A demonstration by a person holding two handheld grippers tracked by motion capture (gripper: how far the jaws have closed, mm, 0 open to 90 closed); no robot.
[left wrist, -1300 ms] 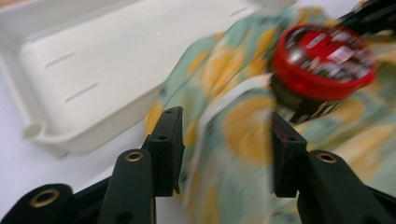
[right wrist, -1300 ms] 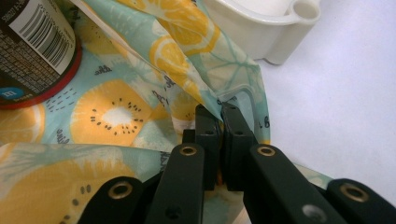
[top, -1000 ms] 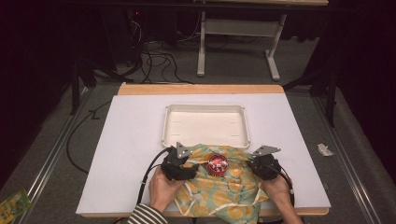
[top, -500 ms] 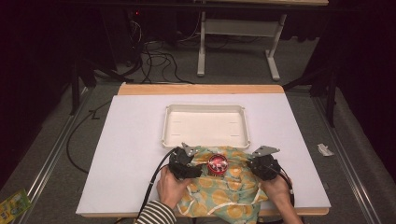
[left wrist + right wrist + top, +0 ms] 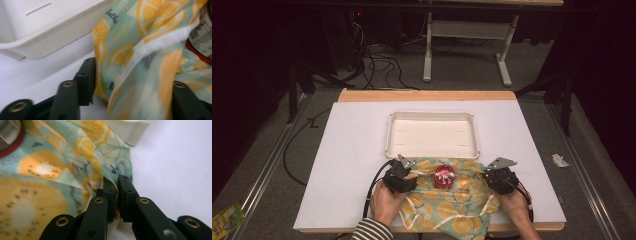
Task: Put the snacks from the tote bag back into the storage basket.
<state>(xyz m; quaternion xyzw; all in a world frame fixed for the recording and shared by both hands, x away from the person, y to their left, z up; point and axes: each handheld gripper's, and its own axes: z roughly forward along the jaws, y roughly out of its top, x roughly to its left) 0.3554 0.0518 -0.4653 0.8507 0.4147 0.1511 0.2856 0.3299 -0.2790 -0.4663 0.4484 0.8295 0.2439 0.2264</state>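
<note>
Right gripper (image 5: pixel 116 185): jaws nearly closed, pinching a thin fold at the edge of the fruit-print cloth (image 5: pixel 50 175); the hem sits between the tips, a sliver of gap showing. Looks like a firm grasp, though shallow.

Left gripper (image 5: pixel 130 82): jaws spread wide with a bunched ridge of the cloth (image 5: pixel 147 62) lying between them. One jaw tip rests against the cloth's side on the tabletop; the other jaw is low at the picture's edge, cloth draped over it. Not clamped yet.

My read of the step: get both sides of the cloth gripped so it can be lifted or gathered around the red-rimmed round thing (image 5: pixel 444 175) sitting on it.

To do it well:
- Close the left jaws on the ridge only, and take enough fabric that it won't slip out.
- Match heights left and right, else the round thing rolls off toward the low side.
- Right grip is near the hem; a deeper bite would be safer before any pull.
- Pull slowly, outward first.

Layout, high view: cloth (image 5: pixel 452 200) at the near edge of the white tabletop (image 5: pixel 352 165), partly overhanging it. Its far edge touches or just meets the empty white tray (image 5: pixel 432 152). Left gripper (image 5: pixel 398 176) and right gripper (image 5: pixel 499 177) sit at the cloth's two sides.
</note>
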